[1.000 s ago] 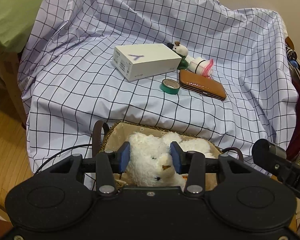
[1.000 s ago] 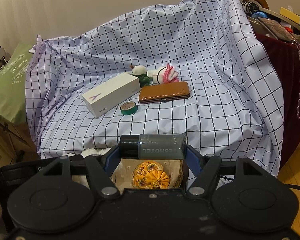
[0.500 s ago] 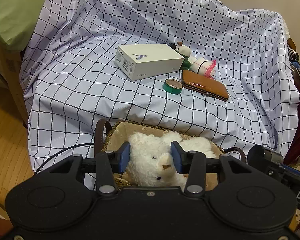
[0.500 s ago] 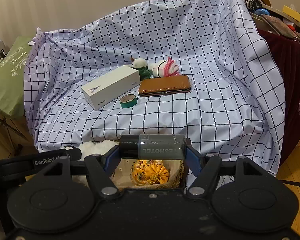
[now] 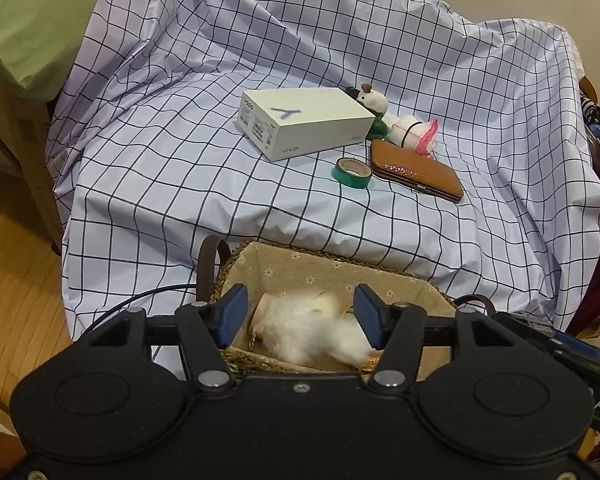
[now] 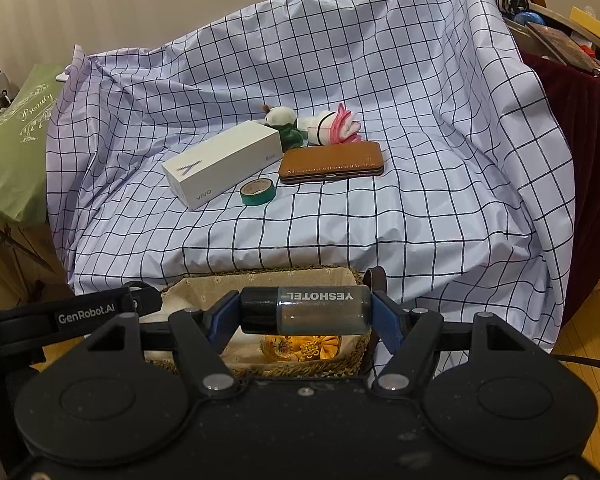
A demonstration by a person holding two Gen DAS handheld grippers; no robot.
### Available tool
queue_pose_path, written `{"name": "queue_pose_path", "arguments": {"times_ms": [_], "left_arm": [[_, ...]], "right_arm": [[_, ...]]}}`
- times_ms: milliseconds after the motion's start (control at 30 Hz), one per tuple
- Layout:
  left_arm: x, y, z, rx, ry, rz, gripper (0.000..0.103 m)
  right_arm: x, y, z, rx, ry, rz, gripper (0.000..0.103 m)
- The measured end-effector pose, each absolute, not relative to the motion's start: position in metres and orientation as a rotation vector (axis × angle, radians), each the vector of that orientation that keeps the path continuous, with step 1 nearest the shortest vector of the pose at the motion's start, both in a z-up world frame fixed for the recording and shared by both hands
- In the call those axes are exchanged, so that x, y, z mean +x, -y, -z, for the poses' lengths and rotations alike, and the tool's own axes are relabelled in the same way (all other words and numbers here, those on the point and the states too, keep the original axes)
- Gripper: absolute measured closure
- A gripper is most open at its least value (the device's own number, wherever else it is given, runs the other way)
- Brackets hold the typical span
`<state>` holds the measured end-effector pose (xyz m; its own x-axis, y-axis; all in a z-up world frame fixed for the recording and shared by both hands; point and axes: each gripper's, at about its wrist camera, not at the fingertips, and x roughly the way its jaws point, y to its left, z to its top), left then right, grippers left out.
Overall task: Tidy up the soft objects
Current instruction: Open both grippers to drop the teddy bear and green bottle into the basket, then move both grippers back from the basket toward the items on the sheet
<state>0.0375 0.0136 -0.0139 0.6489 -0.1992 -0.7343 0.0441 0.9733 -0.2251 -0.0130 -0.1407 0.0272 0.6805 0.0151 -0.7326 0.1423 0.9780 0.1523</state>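
Observation:
A white plush toy (image 5: 308, 332) lies blurred inside the woven basket (image 5: 300, 264) with its beige flowered lining. My left gripper (image 5: 300, 312) hangs just above it. Its jaws are opening, and the blue pads stand apart on either side of the toy without pressing it. My right gripper (image 6: 305, 312) is shut on a grey bottle (image 6: 312, 310) labelled YESHOTEL, held crosswise over the same basket (image 6: 260, 278). Below the bottle a yellow-orange embroidered soft ball (image 6: 300, 350) rests in the basket.
On the checked sheet (image 5: 180, 140) behind the basket lie a white phone box (image 5: 304, 122), a green tape roll (image 5: 352, 172), a brown case (image 5: 416, 170), a small white-and-green plush figure (image 5: 374, 104) and a rolled white-and-pink cloth (image 5: 414, 134). A green pillow (image 5: 28, 20) sits far left.
The left jaws have spread apart, and the white plush toy has dropped from between them into the basket. The right gripper still holds the bottle in the same place.

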Motion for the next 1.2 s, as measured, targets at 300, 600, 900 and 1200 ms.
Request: {"name": "queue_pose_path", "arguments": {"times_ms": [300,600,900,1200], "left_arm": [[0.0358,-0.0143,0.0134,-0.191,-0.854,0.136,0.043],[0.0349,-0.0146,0.0132,-0.19,-0.853,0.135,0.042],[0.0342,-0.0145,0.0133,-0.187,-0.855,0.135,0.042],[0.033,-0.0134,0.0141,-0.176,-0.853,0.133,0.04]], "right_arm": [[-0.0091,0.1393,-0.0246,0.199,-0.828,0.068,0.034],[-0.0086,0.1402,-0.0243,0.201,-0.828,0.064,0.034],[-0.0086,0.1396,-0.024,0.2,-0.829,0.062,0.034],[-0.0092,0.1394,-0.023,0.199,-0.834,0.063,0.034]]}}
